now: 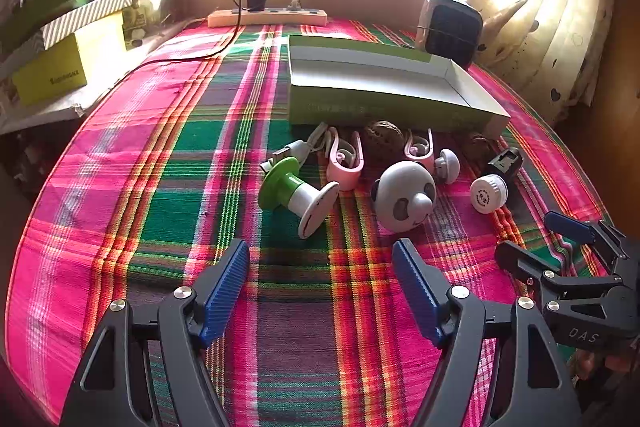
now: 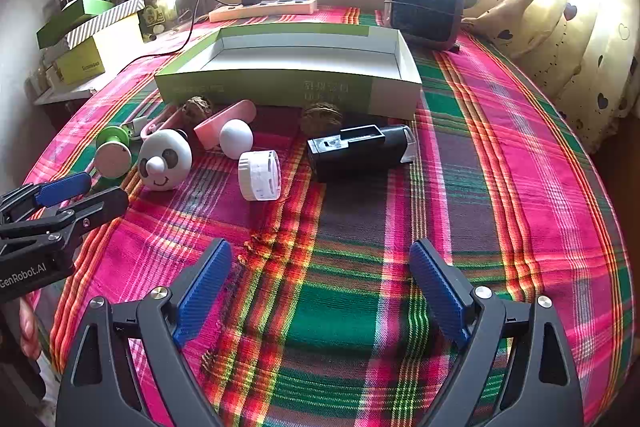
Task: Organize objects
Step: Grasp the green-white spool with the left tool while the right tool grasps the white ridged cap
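Small objects lie in a row before an open green-and-white box (image 1: 384, 95) (image 2: 288, 87): a green-and-white spool (image 1: 296, 193) (image 2: 113, 151), a panda head (image 1: 404, 197) (image 2: 165, 159), pink clips (image 1: 345, 159) (image 2: 225, 121), a white cap (image 1: 488, 193) (image 2: 260, 175), a black device (image 1: 505, 163) (image 2: 360, 151), a small white mushroom (image 1: 448, 165) (image 2: 236, 138) and two walnuts (image 1: 383, 138) (image 2: 321, 117). My left gripper (image 1: 322, 263) is open and empty, just short of the spool and panda. My right gripper (image 2: 320, 265) is open and empty, short of the cap and black device.
A plaid cloth (image 1: 160, 187) (image 2: 480, 187) covers the table. A power strip (image 1: 267, 17) (image 2: 264, 9) and a small heater (image 1: 450, 27) (image 2: 424, 7) stand at the back. Stacked boxes (image 1: 60, 43) (image 2: 92, 35) are at the left, a curtain (image 1: 560, 7) (image 2: 580, 27) at the right.
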`<state>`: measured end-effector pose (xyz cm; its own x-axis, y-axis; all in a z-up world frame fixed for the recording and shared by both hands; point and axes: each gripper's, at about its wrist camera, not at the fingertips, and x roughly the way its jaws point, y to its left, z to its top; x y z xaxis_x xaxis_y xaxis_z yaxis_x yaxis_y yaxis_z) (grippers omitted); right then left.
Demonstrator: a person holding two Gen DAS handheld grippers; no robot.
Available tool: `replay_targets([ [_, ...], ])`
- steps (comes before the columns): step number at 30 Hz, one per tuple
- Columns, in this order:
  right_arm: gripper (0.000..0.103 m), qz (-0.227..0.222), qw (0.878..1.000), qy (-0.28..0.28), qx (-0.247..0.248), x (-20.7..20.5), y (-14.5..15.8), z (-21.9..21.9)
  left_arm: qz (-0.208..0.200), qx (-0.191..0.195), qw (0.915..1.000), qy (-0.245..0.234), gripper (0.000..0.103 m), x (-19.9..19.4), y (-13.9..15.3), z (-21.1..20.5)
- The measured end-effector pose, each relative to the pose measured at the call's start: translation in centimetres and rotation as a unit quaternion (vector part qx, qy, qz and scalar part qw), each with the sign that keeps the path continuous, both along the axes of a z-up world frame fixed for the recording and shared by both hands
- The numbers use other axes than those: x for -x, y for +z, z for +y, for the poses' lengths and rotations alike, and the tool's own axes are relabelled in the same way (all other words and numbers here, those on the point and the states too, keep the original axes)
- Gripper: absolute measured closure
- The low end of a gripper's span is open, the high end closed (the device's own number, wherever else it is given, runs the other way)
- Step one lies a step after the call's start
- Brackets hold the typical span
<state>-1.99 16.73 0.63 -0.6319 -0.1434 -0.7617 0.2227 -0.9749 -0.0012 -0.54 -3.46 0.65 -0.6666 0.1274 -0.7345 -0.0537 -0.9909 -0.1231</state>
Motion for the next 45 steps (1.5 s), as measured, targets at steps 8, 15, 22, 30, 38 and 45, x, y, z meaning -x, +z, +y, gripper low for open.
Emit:
replay_targets([
  [8,0.012,-0.001,1.000,-0.001,0.000,0.2,0.0,-0.1,0.000,0.003,1.0000,0.001,0.029,0.2,0.0,-0.1],
  [15,0.012,-0.004,1.000,0.000,-0.002,0.8,-0.1,-0.2,-0.004,0.008,0.9999,0.011,0.029,0.5,0.1,-0.5],
  [22,0.012,-0.005,1.000,0.000,-0.002,1.1,-0.1,-0.3,-0.008,0.017,0.9996,0.019,0.029,1.1,0.0,-0.7],
  [30,0.012,-0.005,1.000,0.001,-0.002,1.1,-0.1,-0.3,-0.008,0.020,0.9996,0.018,0.029,1.2,-0.2,-0.8],
  [38,0.016,-0.008,1.000,0.005,-0.003,1.9,0.0,-0.8,-0.010,0.009,0.9995,0.027,0.029,2.1,-0.1,-2.3],
  [45,0.019,-0.010,1.000,0.011,-0.003,2.9,0.1,-1.6,-0.006,0.005,0.9997,0.023,0.029,3.1,0.1,-3.3],
])
